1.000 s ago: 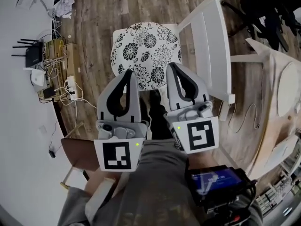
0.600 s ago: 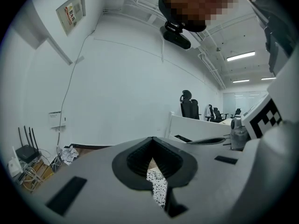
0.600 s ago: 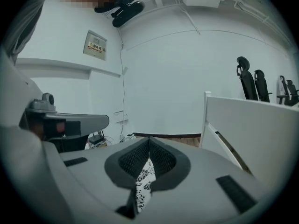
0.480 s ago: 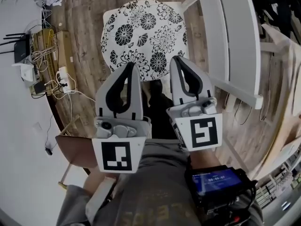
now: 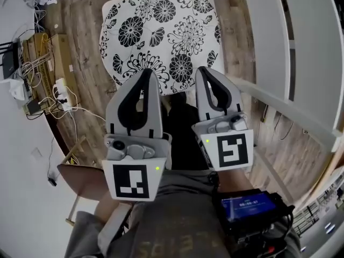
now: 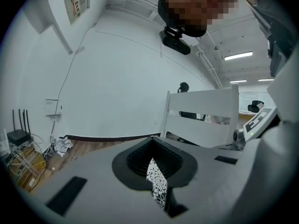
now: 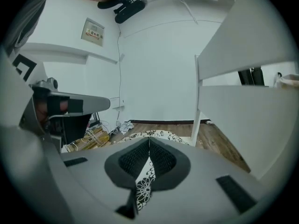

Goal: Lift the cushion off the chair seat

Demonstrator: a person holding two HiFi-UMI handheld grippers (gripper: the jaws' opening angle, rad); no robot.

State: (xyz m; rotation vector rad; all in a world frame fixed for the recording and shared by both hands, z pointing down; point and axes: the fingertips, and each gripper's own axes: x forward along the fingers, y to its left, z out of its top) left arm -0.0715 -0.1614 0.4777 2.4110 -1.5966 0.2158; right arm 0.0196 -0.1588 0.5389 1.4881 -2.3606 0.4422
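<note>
Cushion point(image 5: 161, 26) looms closer than before; left gripper point(image 5: 146, 72) and right gripper point(image 5: 203, 69) have descended, fingers closed, empty.

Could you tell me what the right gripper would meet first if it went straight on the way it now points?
Most likely the round white cushion with black flowers, which lies just ahead of and below the shut right gripper; the exact depth is hard to judge.

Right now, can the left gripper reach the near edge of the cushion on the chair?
Probably yes. The left gripper hovers by the near edge of the cushion, with nothing between them. Its jaws are together, so they must open first.
</note>
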